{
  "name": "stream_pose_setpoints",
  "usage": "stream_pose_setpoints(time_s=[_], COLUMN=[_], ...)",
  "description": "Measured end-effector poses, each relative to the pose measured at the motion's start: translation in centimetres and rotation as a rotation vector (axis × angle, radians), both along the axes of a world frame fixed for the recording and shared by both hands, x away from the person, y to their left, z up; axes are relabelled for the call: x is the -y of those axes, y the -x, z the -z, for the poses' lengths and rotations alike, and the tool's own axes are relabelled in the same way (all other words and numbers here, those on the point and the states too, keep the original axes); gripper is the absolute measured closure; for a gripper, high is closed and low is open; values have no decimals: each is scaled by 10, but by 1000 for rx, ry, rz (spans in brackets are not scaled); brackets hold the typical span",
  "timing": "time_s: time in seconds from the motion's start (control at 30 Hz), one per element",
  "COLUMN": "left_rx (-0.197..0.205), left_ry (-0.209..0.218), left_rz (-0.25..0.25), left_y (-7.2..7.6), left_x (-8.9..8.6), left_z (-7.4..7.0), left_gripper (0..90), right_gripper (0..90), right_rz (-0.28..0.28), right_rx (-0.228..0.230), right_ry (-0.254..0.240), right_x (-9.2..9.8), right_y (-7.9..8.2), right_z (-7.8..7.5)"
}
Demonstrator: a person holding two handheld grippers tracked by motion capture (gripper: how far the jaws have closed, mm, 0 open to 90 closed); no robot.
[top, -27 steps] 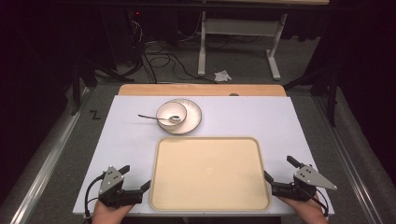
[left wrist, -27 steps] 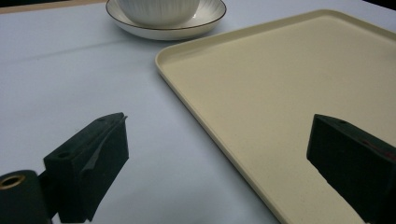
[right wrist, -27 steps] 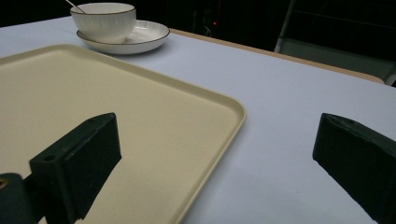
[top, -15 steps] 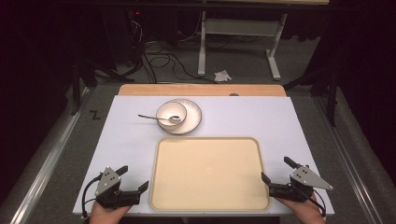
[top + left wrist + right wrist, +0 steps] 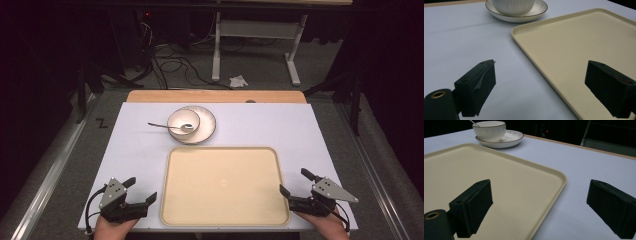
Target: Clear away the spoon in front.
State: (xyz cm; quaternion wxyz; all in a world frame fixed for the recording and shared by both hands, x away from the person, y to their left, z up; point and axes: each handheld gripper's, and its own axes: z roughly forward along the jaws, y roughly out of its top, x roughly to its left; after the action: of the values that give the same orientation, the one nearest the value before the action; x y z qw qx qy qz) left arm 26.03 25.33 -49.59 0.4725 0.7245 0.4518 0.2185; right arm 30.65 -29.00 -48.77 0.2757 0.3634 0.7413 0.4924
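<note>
An empty cream tray (image 5: 222, 185) lies on the white table near the front edge. My left gripper (image 5: 142, 189) sits low at the tray's front left corner, and in the left gripper view (image 5: 540, 72) its jaws are open with the tray's rim (image 5: 529, 52) running between them, untouched. My right gripper (image 5: 294, 181) is at the tray's front right corner. In the right gripper view (image 5: 540, 190) it is open too and straddles the tray's right rim (image 5: 554, 195). Behind the tray a white bowl (image 5: 183, 121) stands on a saucer (image 5: 206, 125), with a spoon (image 5: 162, 125) resting in the bowl.
A wooden strip (image 5: 215, 96) edges the far side of the table (image 5: 280, 125). Beyond it are the floor, cables and a desk frame (image 5: 255, 30). Bare white table surface lies on both sides of the tray.
The left gripper has drawn slightly back from the tray's left edge. The right gripper has edged a little inward toward the tray's right edge. Tray, bowl and spoon have not moved.
</note>
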Motion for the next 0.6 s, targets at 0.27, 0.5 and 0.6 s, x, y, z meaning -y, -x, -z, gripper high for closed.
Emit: stream_pose_setpoints(time_s=[0.27, 0.5, 0.6], left_rx=[-5, 14, 11], left_ry=[59, 56, 40], left_rz=[-14, -37, -39], left_y=[-4, -21, -28], left_x=[-4, -4, -2], left_z=[-5, -21, -25], left_gripper=[121, 123, 123], right_gripper=[74, 74, 74], right_rz=[-12, 1, -8], right_rx=[6, 21, 28], right_ry=[8, 1, -4], right_x=[-2, 1, 2], right_y=[0, -1, -1], right_z=[0, 0, 1])
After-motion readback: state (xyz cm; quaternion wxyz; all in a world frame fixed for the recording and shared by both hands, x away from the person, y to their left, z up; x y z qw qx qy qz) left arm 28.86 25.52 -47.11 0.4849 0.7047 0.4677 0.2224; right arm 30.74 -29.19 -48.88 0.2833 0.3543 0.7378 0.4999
